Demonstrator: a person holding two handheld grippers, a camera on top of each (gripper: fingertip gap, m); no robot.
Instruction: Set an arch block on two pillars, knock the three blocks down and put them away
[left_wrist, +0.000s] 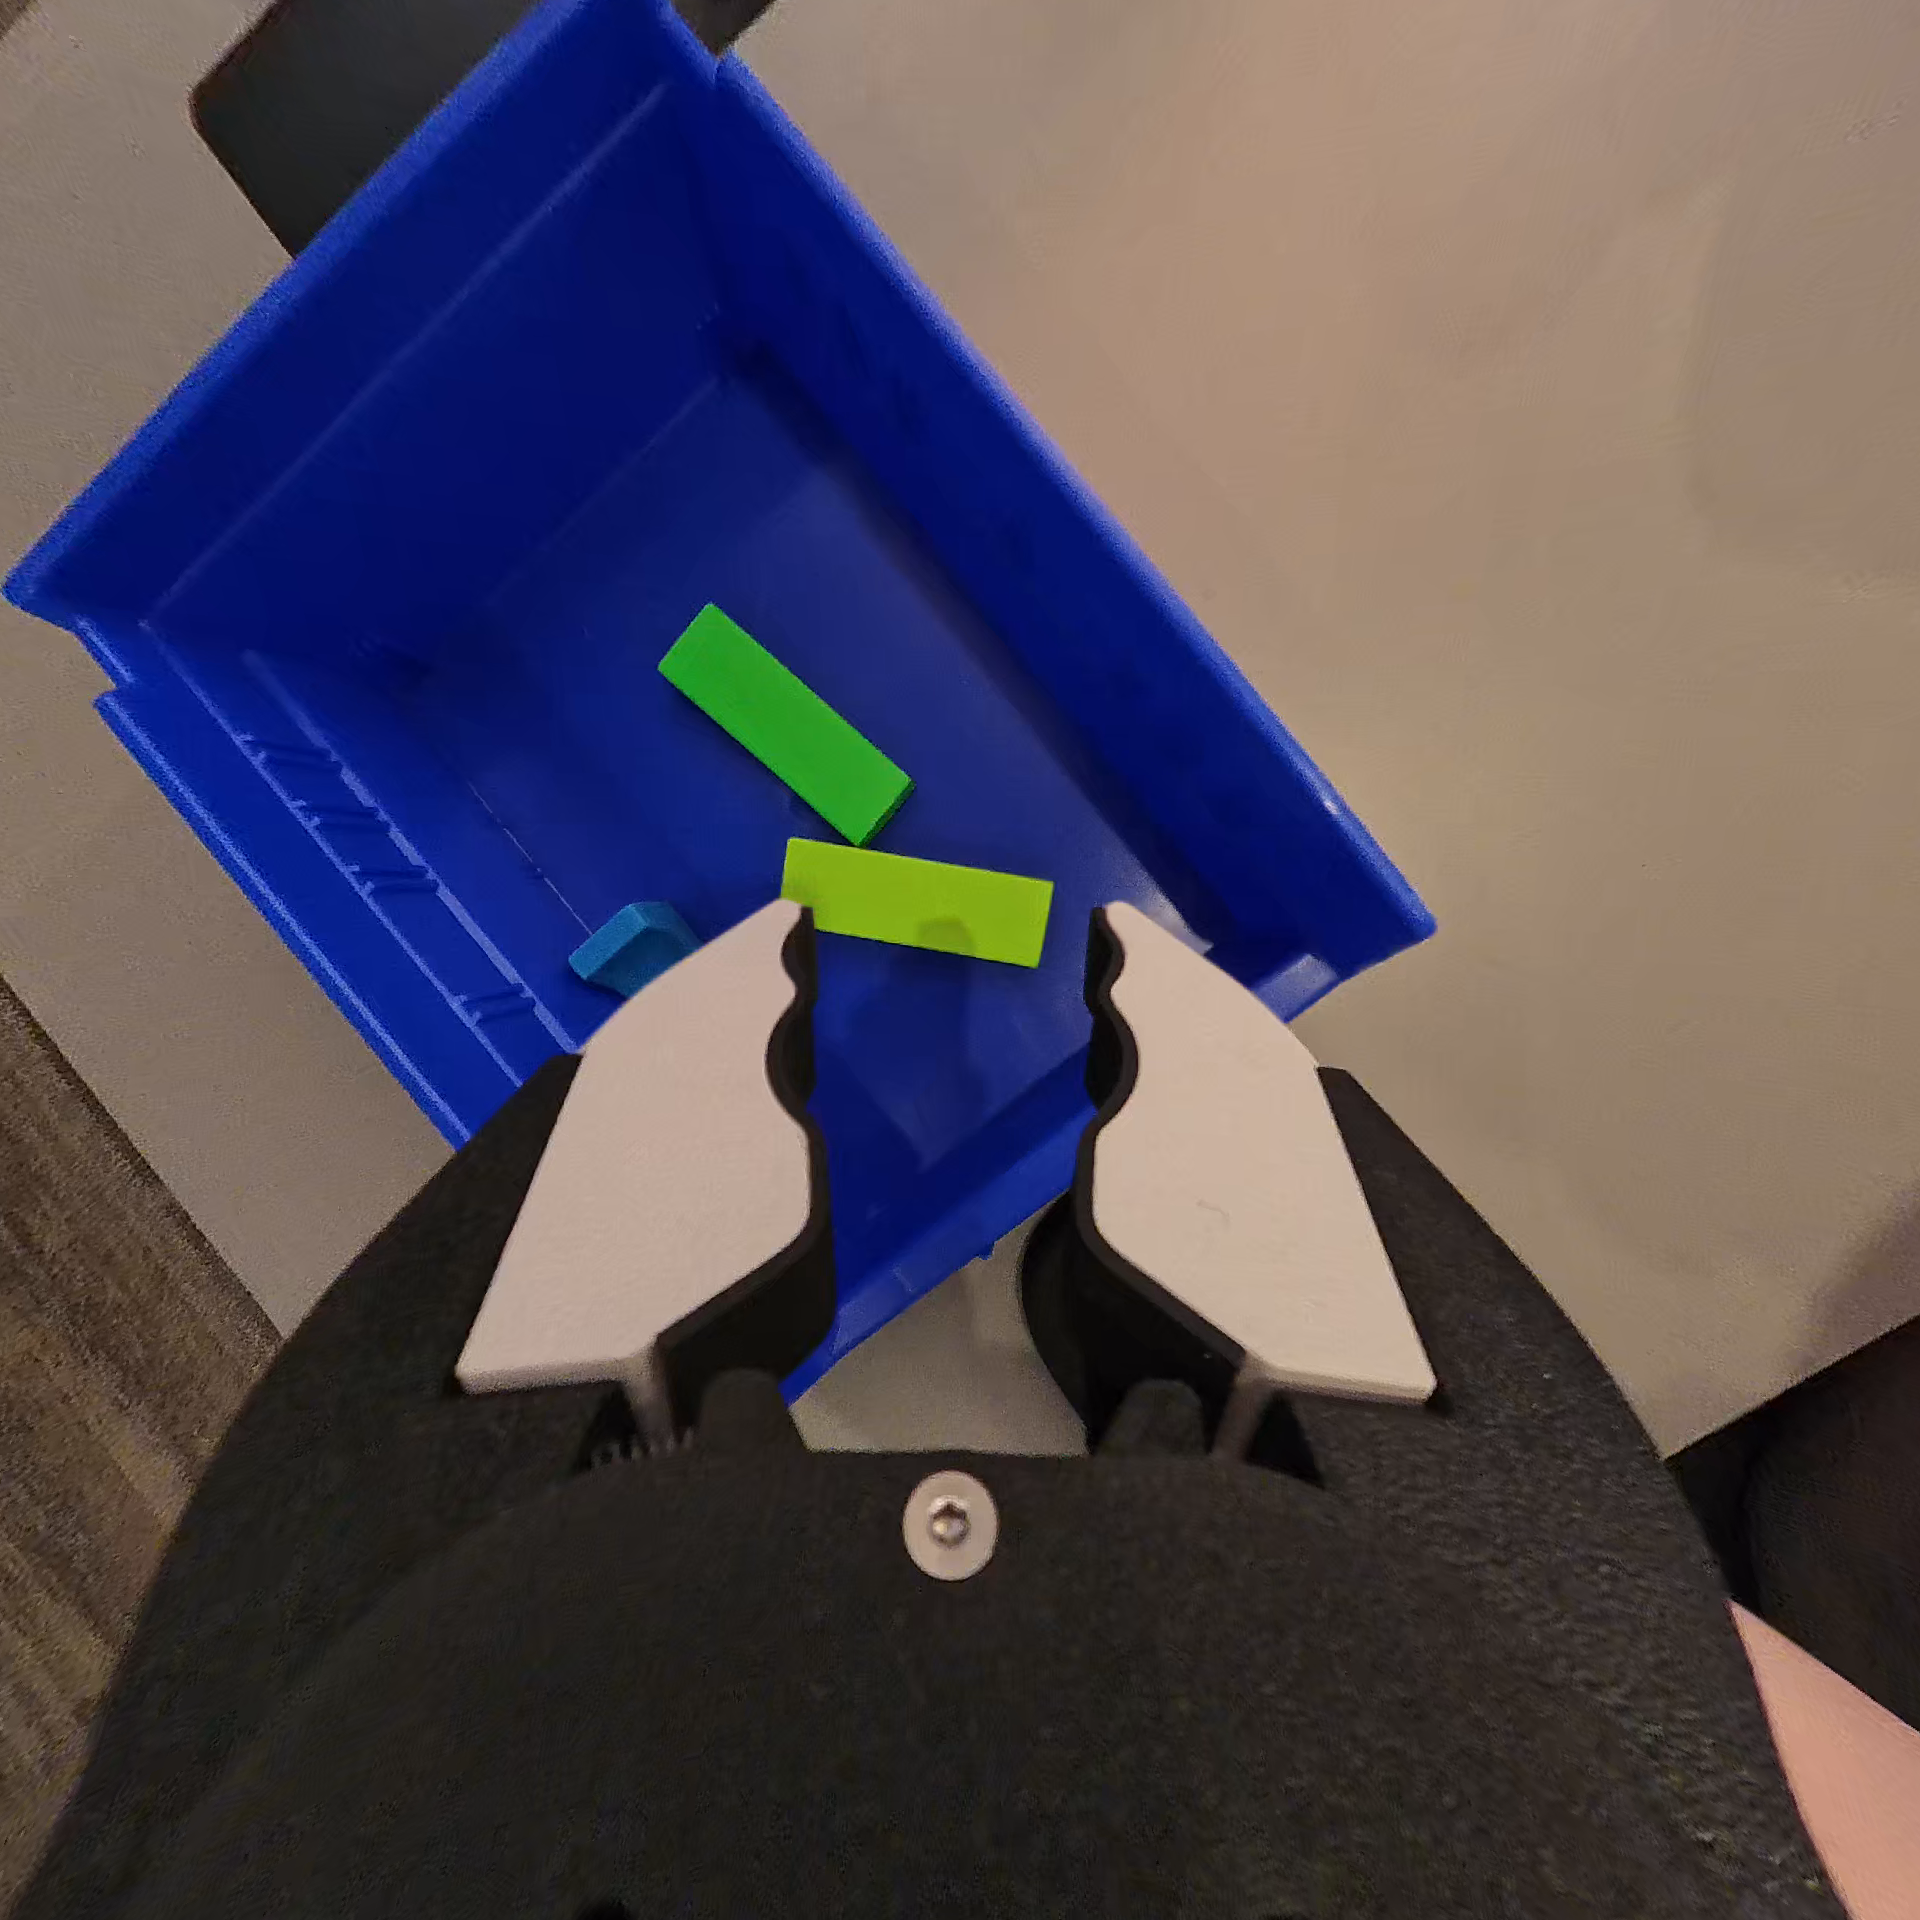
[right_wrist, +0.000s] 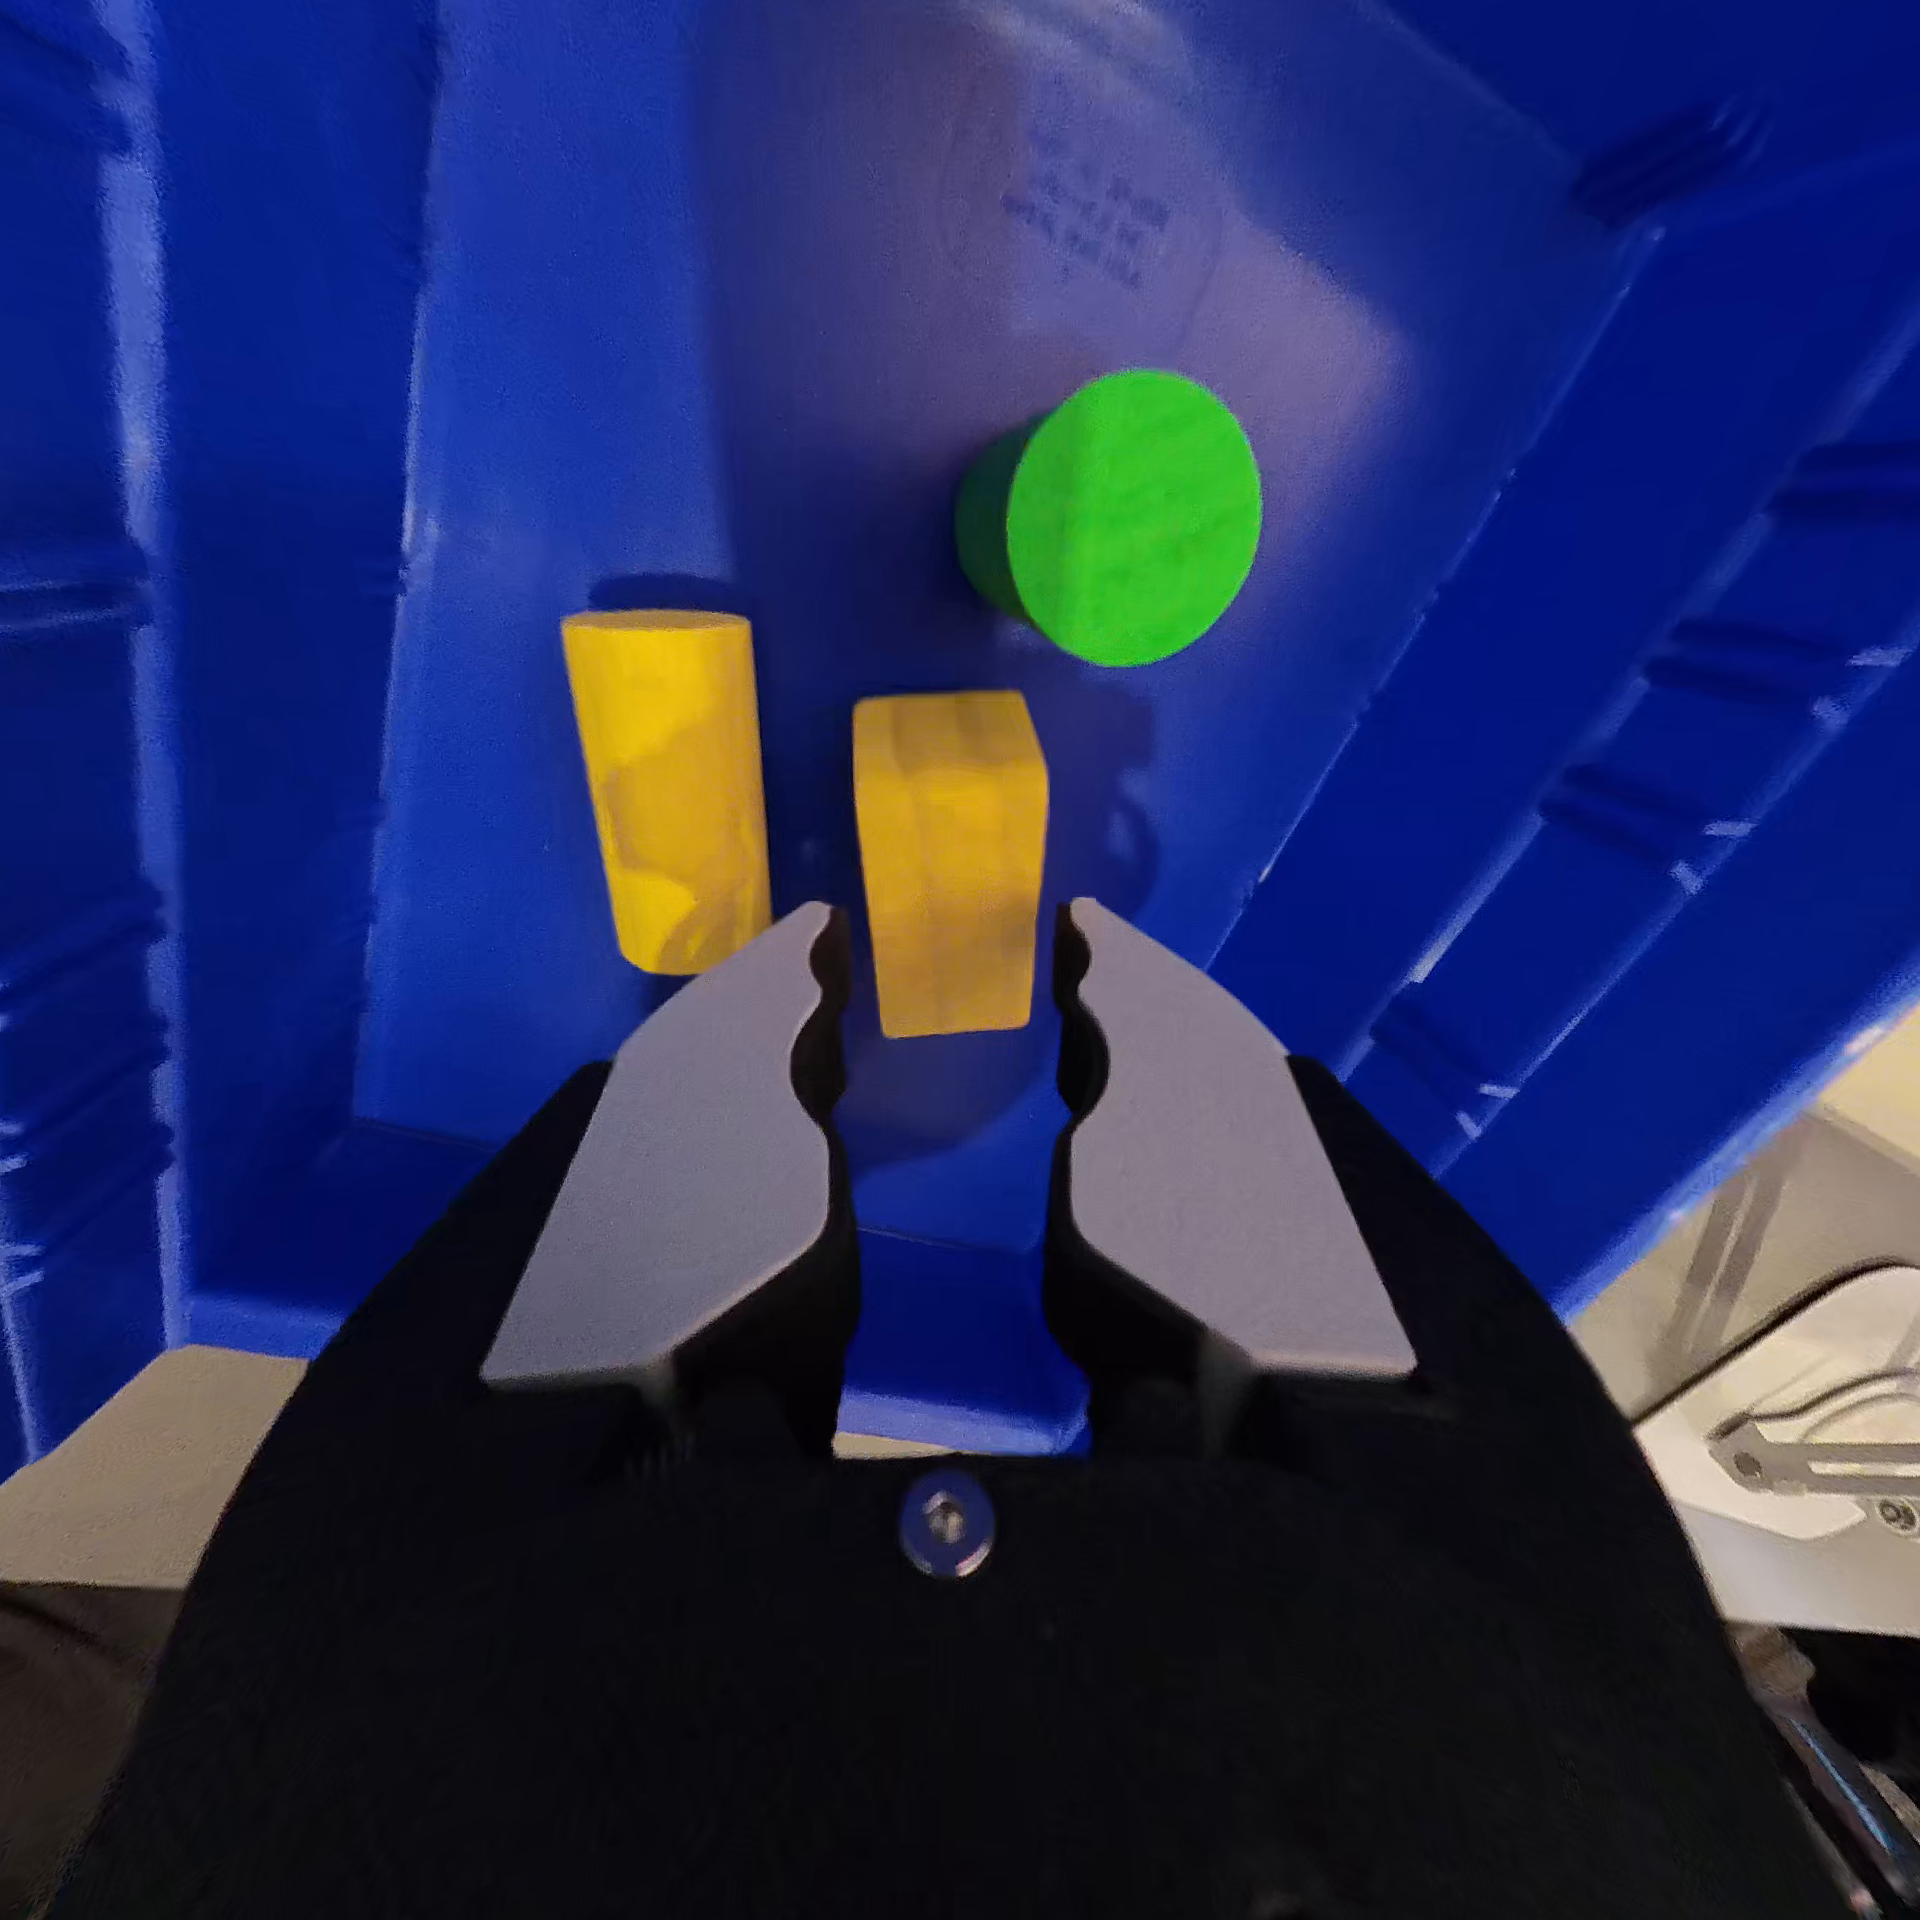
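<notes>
Left gripper (left_wrist: 945, 914) hangs over a blue bin (left_wrist: 436, 416), fingers spread, empty. Inside: blue block (left_wrist: 629, 945), green plank (left_wrist: 784, 722), lime plank (left_wrist: 920, 904).

Right gripper (right_wrist: 945, 914), also spread and empty, is over another blue bin (right_wrist: 260, 623) with a yellow cylinder (right_wrist: 670, 784), yellow block (right_wrist: 951, 862) and green cylinder (right_wrist: 1127, 520).

The left wrist view looks down from high up, over its own claw (left_wrist: 945, 920), into a whole blue bin (left_wrist: 436, 436) on the bench (left_wrist: 1455, 364). The right wrist view sits very close inside a blue bin (right_wrist: 260, 623), facing its floor. Whether both show one bin is unclear.
</notes>
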